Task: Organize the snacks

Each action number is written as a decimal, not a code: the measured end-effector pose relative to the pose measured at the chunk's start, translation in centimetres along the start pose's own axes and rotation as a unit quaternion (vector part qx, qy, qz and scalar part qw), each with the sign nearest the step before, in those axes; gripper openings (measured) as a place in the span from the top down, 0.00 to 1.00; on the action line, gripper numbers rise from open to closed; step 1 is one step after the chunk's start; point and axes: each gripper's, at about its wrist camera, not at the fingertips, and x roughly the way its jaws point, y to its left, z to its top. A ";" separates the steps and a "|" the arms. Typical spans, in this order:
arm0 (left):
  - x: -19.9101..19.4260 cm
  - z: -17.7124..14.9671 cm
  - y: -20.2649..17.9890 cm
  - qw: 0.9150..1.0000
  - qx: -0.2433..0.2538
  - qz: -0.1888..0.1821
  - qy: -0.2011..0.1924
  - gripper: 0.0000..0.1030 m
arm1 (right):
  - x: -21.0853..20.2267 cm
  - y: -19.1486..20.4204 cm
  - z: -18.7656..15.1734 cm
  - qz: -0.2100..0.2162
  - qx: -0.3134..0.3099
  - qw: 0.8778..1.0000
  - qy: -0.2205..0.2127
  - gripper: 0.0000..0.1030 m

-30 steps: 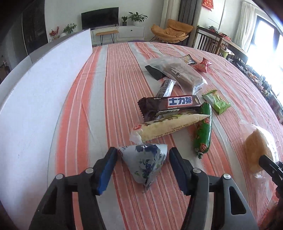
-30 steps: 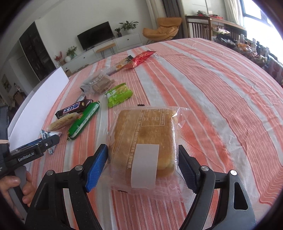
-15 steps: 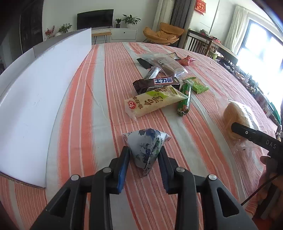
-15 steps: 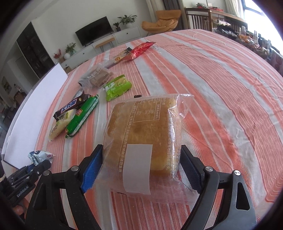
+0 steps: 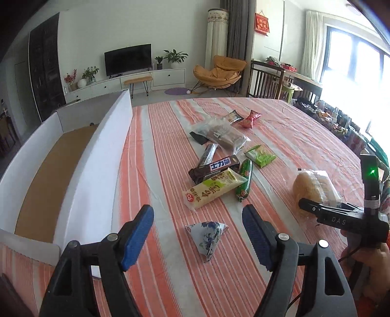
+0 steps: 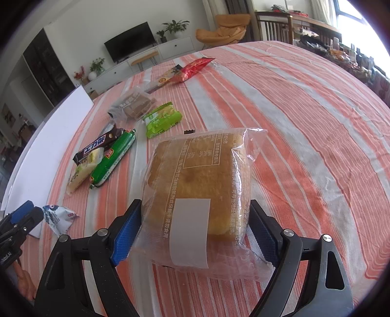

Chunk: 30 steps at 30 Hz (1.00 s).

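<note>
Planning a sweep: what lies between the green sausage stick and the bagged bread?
Nothing: in the left wrist view only bare striped tablecloth separates the green sausage stick from the bagged bread.

The table carries an orange-and-white striped cloth; beyond its far edge a flat-screen television stands on a low white cabinet; potted plants sit on the cabinet to the right of the screen, and further plants with red flowers sit at its left end; a small wooden bench stands in front of the cabinet; an orange lounge chair occupies the floor to the right; a dark wooden chair stands behind the table; a red wall hanging is fixed high on the wall; a bright window with pale curtains fills the right side; a dark shelving unit stands at the left wall.
</note>
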 end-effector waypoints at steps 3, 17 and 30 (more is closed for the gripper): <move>-3.6 2.7 1.8 0.997 0.014 0.030 -0.075 0.15 | 0.0 0.0 0.0 0.001 0.000 1.000 0.000 0.15; 3.8 5.7 8.9 0.994 -0.062 0.094 -0.003 0.17 | -0.1 0.1 0.0 0.000 0.001 1.000 -0.001 0.15; -7.4 2.7 1.0 0.975 -0.050 0.142 -0.165 0.00 | -0.5 -0.8 0.0 0.010 0.029 0.999 -0.009 0.16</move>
